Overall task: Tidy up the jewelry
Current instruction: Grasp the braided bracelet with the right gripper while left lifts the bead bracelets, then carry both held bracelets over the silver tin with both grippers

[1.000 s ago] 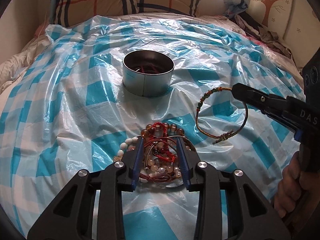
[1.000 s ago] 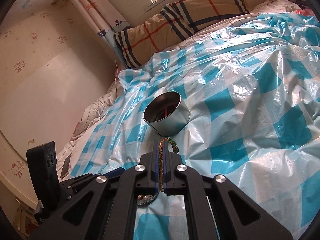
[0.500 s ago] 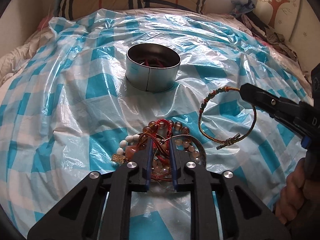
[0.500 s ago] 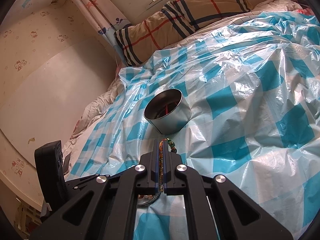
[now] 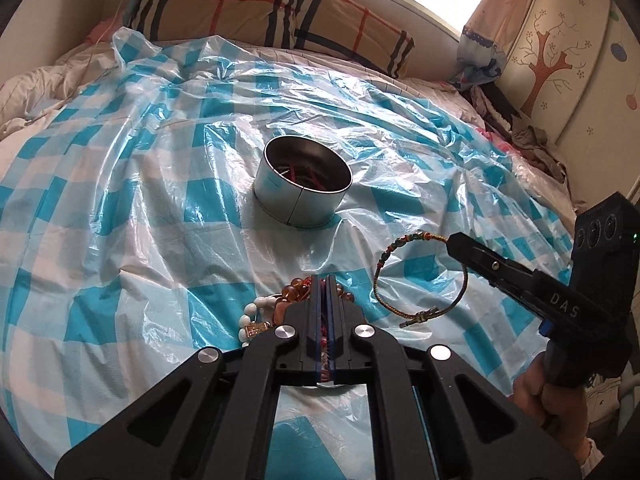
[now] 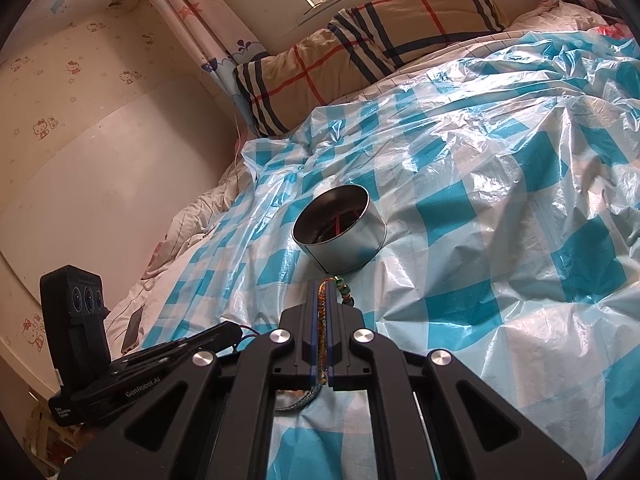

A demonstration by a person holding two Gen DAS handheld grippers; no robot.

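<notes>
While both tools worked over the checked plastic sheet on the bed, the step in hand looked like picking jewelry off the sheet for the round metal tin, which sat at mid-frame with red cords already inside. The left gripper had just been closing, and its jaws stood pressed together on a red cord from the bead pile at lower centre. The right gripper had its jaws pinched on the braided cord bracelet, whose loop hung just right of the pile in the left view. I judged the next move to be a lift clear of the tangled pile, then a carry up-frame to the tin and a release over its rim; snagged neighbouring strands seemed the likely trouble. On the right tool's side I could read "DAS", and on the left tool "GenRobot.AI"; a smaller label lower down was too fine to make out.
</notes>
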